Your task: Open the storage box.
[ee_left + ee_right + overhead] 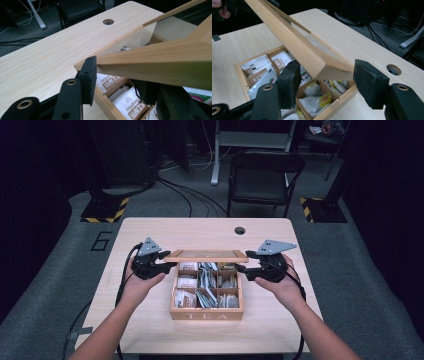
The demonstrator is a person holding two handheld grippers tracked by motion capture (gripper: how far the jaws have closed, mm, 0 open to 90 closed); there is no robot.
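We see a wooden tea box (206,311) standing open on the table (150,227), its compartments filled with tea bags (206,289). Its glass-paned lid (206,254) is raised above the box's far edge, roughly level. The left gripper (167,264) has its jaws closed on the lid's left end; in the left gripper view one pad (89,77) presses the wooden frame. The right gripper (241,266) meets the lid's right end, its jaws standing apart on either side of the frame corner (334,68).

Black chair (265,179) on grey floor (370,265), dark surroundings.
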